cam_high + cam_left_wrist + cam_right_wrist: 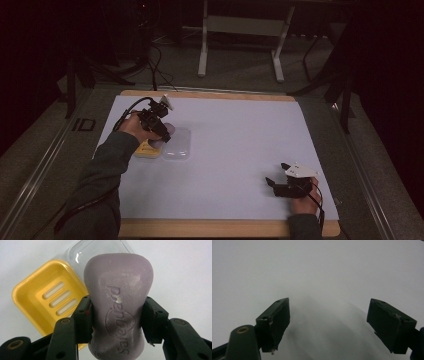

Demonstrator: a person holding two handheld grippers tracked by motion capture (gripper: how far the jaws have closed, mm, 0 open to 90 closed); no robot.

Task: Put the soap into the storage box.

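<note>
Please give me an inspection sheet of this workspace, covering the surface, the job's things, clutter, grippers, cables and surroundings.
Surface: white sheet on a wood-edged table, bare across the middle.
Job's things: purple soap bar held above the yellow soap dish; the dish has a slotted floor and holds nothing; clear lid lies beside it.
Clutter: nothing seen.
Grippers: left gripper has its jaws clamped on the bar's narrow waist; right gripper rests near the table's right front, jaws wide apart with nothing between them.
Cables: black cable trails from the left gripper.
Surroundings: dim room, white table legs on the floor behind.
</note>
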